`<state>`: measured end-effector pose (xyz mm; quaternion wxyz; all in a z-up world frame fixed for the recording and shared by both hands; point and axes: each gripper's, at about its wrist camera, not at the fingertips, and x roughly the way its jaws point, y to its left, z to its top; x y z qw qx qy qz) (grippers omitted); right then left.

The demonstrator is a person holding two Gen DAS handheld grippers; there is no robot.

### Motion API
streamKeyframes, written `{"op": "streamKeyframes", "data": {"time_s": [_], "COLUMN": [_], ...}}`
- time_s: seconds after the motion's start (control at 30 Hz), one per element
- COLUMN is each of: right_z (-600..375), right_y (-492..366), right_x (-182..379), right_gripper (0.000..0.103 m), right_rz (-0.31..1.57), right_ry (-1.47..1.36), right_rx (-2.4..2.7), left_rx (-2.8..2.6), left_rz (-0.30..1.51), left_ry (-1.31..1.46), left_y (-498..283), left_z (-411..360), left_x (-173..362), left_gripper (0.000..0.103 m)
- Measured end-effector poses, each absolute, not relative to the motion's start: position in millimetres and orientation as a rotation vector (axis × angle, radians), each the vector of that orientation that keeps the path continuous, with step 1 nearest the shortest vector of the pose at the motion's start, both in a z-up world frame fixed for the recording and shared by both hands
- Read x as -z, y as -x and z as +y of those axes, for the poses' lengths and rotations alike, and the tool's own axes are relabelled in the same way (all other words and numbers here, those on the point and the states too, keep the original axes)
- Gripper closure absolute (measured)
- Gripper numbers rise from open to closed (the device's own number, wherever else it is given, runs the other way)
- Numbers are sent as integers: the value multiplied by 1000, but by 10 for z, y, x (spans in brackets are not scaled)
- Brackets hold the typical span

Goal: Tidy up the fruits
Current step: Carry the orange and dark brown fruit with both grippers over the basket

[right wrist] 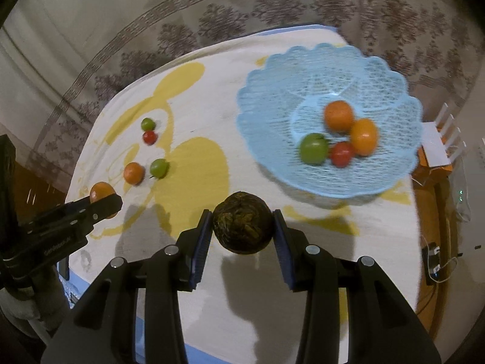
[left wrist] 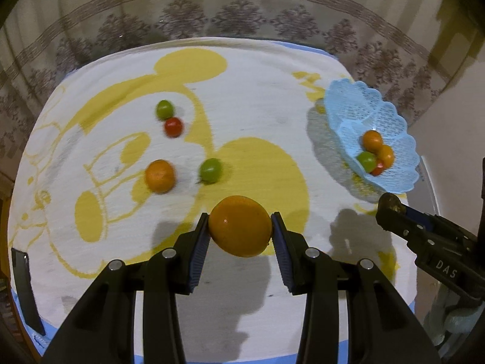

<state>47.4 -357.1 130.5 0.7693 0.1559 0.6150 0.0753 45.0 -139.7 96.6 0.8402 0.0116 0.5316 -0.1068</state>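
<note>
My left gripper point(left wrist: 241, 226) is shut on a large orange point(left wrist: 239, 226), held above the yellow-and-white cloth. My right gripper point(right wrist: 242, 223) is shut on a dark brown wrinkled fruit point(right wrist: 242, 223), just short of the light blue mesh basket point(right wrist: 272, 91). That basket holds two oranges, a green fruit point(right wrist: 313, 148) and a red one point(right wrist: 342, 153). Loose on the cloth lie a green fruit point(left wrist: 164, 109), a red fruit point(left wrist: 173, 126), a small orange point(left wrist: 160, 176) and another green fruit point(left wrist: 210, 170). The left wrist view shows the right gripper point(left wrist: 391, 204) at the right edge, beside the basket point(left wrist: 357, 97).
The cloth-covered table point(left wrist: 266, 91) ends at a blue border in front. Patterned curtains hang behind it. A dark flat object point(left wrist: 25, 288) lies at the table's left edge. An orange box with a white router point(right wrist: 436, 154) and cables sit right of the table.
</note>
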Motion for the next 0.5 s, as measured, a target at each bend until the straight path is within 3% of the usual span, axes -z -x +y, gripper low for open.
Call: {"op": "streamKeyframes", "data": {"time_s": [0.5], "right_z": [-4352], "right_y": [-284], "right_x": [-1307], "right_gripper": [62], "right_rz": [1317], "right_ry": [-405], "right_rx": [-47], "left_rx": [320], "left_rz": [1129], "left_ry": [-87], "left_y": [-429], "left_z": [-2164], "left_x": [-896], "left_gripper": [62]}}
